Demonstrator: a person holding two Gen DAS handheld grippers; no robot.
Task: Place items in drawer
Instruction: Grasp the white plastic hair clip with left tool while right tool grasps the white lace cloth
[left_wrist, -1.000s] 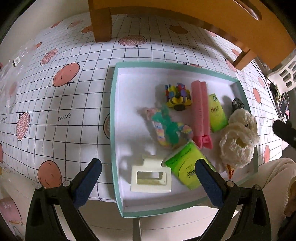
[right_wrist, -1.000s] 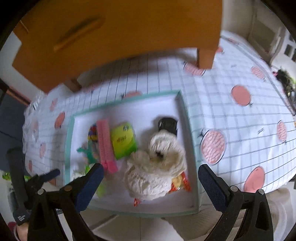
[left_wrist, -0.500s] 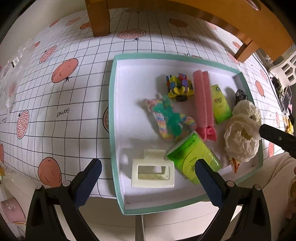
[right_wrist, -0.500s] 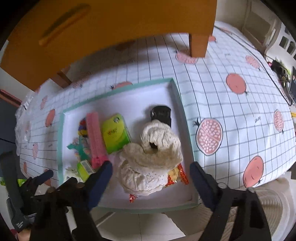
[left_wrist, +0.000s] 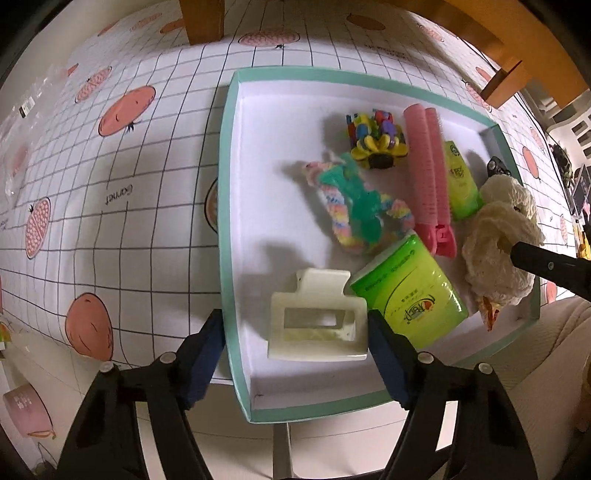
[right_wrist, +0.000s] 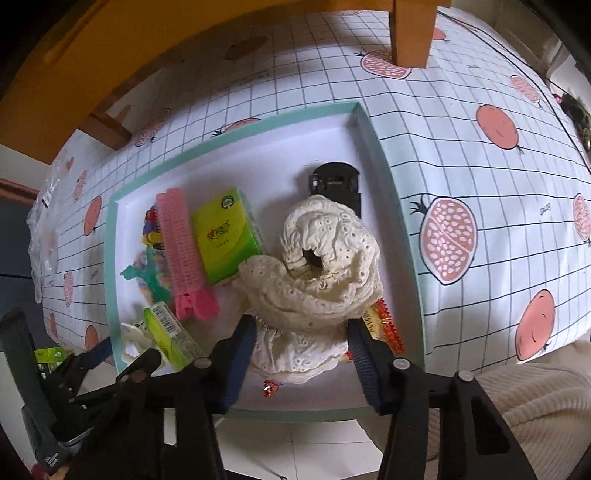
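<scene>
A teal-rimmed white tray (left_wrist: 226, 206) holds the items. A cream hair claw clip (left_wrist: 317, 321) lies at its near left corner, and my left gripper (left_wrist: 297, 354) stands open astride it. The left finger is outside the tray wall and the right finger is at the clip's right end. Beside the clip is a green tissue pack (left_wrist: 406, 295). Two cream lace scrunchies (right_wrist: 317, 266) lie piled at the tray's right. My right gripper (right_wrist: 301, 350) is open, its pads flanking the lower scrunchie's fabric. An orange wooden drawer cabinet (right_wrist: 110, 55) stands behind the tray.
Also in the tray are a pink curler clip (left_wrist: 428, 173), a colourful toy (left_wrist: 376, 136), a braided rope with a teal piece (left_wrist: 351, 206), a small green pack (right_wrist: 225, 236), a black object (right_wrist: 336, 184) and a red snack wrapper (right_wrist: 386, 325). A person's cream-clad leg (right_wrist: 535, 406) is at the table edge.
Both grippers have moved down towards the tray and narrowed their jaws, the left around the cream clip, the right around the lace scrunchie.
</scene>
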